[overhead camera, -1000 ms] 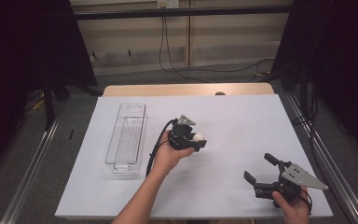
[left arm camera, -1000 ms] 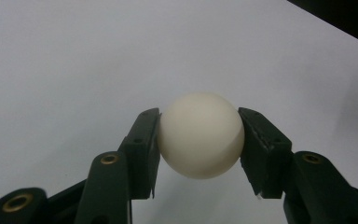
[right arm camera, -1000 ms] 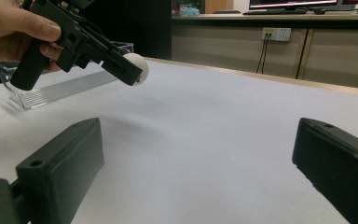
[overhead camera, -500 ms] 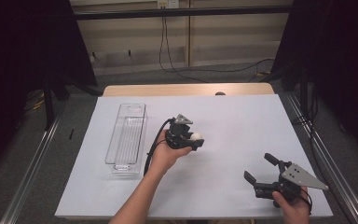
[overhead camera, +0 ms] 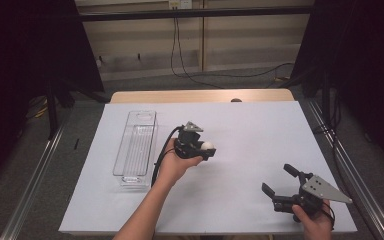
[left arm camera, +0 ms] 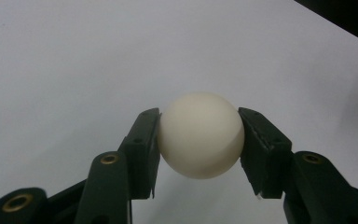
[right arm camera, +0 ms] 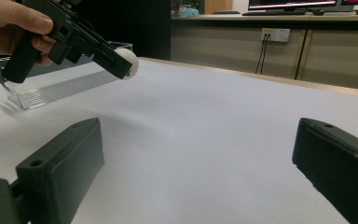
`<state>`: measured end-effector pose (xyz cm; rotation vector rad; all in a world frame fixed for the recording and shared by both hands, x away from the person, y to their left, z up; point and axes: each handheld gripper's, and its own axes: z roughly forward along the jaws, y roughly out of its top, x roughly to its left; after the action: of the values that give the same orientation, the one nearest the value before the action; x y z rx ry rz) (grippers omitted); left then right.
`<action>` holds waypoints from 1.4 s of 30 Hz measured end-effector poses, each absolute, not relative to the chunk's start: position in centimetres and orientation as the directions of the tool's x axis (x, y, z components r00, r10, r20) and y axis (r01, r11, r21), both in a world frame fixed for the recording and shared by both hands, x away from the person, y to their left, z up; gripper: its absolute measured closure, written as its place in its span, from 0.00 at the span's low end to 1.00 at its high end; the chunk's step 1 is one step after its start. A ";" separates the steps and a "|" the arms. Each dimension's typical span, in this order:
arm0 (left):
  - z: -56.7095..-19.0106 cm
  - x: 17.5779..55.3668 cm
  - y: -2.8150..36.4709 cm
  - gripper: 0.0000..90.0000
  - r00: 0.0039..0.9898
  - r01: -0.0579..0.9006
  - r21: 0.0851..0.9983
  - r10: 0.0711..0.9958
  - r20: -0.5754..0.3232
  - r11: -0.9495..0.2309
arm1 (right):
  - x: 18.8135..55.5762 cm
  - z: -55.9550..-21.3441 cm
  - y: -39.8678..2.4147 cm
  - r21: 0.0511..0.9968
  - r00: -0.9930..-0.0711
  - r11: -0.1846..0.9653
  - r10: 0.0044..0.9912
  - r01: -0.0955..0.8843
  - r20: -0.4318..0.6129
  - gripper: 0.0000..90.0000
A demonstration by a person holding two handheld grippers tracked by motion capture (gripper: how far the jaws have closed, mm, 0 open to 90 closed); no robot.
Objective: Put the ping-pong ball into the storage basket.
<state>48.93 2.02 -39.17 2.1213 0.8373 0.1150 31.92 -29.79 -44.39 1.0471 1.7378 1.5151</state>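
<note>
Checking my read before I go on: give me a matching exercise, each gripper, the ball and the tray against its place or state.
1 left gripper
2 right gripper
3 white ball
4 clear tray

a lying on the table's left side
b open, nothing between its jaws
c clamped between two black jaws
d shut, held above the white table

Pairs: 1-d, 2-b, 3-c, 4-a

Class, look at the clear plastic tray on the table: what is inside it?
Nothing can be seen inside the clear tray, just its ribbed floor. The white ball is clamped in the left gripper, above the table beside it.
</note>
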 end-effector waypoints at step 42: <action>-37.8 49.5 3.7 0.57 0.757 0.539 0.727 0.622 -0.199 -0.425 | 32.0 -44.4 -29.8 0.983 -0.505 0.034 0.861 0.178 0.062 0.02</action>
<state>49.52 3.72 -37.84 2.1204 0.8673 0.1261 32.00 -29.79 -44.41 1.0550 1.7359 1.5138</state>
